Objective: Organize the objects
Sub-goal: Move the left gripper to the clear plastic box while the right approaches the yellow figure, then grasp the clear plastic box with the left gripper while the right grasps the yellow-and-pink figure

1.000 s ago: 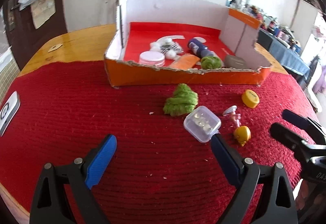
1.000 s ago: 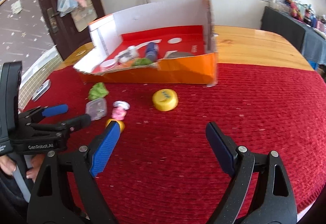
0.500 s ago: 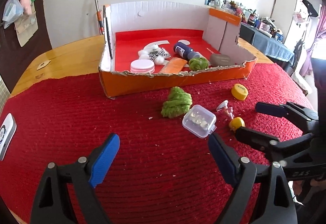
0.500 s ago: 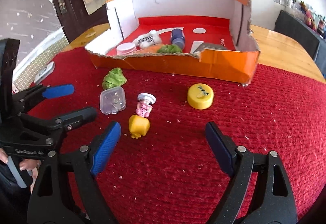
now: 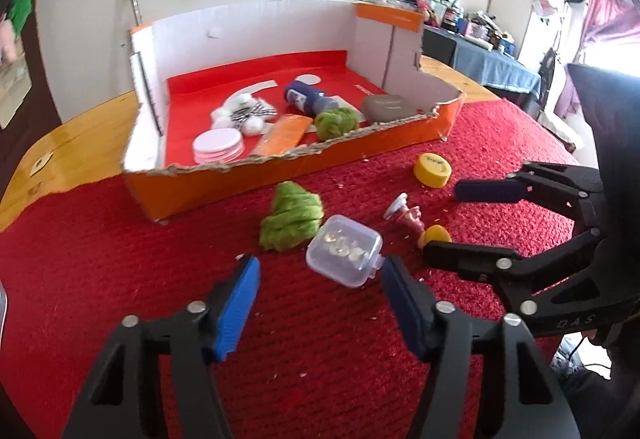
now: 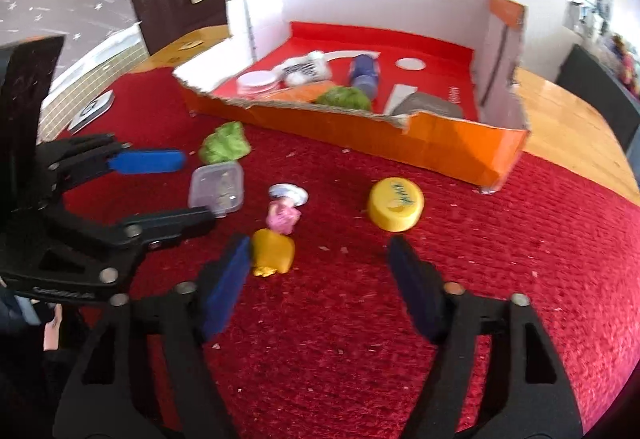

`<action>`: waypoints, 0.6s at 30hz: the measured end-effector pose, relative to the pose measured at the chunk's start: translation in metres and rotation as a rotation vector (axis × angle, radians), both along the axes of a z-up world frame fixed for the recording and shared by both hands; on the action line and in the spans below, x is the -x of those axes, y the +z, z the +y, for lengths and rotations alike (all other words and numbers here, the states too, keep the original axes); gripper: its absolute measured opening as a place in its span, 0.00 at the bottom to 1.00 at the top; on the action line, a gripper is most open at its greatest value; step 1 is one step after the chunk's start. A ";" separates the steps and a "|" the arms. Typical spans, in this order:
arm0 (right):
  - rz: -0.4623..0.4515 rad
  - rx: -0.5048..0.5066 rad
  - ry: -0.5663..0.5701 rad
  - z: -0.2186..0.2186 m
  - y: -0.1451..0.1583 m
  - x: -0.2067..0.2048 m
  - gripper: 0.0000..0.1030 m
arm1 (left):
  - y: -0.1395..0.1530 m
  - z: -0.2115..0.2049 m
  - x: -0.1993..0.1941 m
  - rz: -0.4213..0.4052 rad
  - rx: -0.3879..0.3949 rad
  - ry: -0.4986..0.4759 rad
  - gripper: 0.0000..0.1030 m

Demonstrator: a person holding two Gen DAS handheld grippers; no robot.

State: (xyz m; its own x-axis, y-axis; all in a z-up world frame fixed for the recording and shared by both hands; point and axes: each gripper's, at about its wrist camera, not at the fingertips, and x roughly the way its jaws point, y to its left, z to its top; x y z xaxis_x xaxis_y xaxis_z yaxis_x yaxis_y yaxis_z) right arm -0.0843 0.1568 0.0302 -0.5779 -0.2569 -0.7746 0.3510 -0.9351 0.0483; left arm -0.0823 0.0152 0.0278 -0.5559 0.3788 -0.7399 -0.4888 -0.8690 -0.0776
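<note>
A torn orange box (image 5: 288, 167) is sitting on the red-covered tabletop (image 5: 120, 259), already holding several items. Both claws, left (image 5: 320, 303) and right (image 6: 316, 279), are closing on nothing (a clear tub (image 5: 344, 249) and yellow toy (image 6: 272, 253) are lying just ahead).

The right claw's (image 5: 476, 223) lower finger covers part of the yellow toy (image 5: 437, 234) in the left wrist view. From the right wrist, the left claw's (image 6: 176, 191) lower finger hides a corner of the clear case (image 6: 218, 186). The box's (image 6: 360, 143) torn front wall cuts off the lower parts of the things inside. At 9 o'clock the phone (image 5: 2, 305) is cut by the frame edge. The yellow cap's (image 6: 396, 204) print is too blurred to read.
</note>
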 end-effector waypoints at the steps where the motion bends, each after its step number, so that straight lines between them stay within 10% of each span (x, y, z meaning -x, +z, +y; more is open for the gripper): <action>1: -0.001 -0.005 0.009 -0.002 -0.001 0.001 0.57 | 0.000 0.002 0.000 0.001 -0.001 -0.013 0.61; 18: 0.015 -0.005 0.126 -0.019 0.002 0.006 0.19 | -0.003 0.014 0.004 -0.008 -0.012 -0.090 0.43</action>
State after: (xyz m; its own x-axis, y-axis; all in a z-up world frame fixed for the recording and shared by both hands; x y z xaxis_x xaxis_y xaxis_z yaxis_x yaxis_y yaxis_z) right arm -0.0907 0.1377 0.0319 -0.5532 -0.3242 -0.7674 0.4664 -0.8838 0.0372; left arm -0.0866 0.0294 0.0246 -0.5134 0.4359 -0.7392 -0.5645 -0.8203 -0.0917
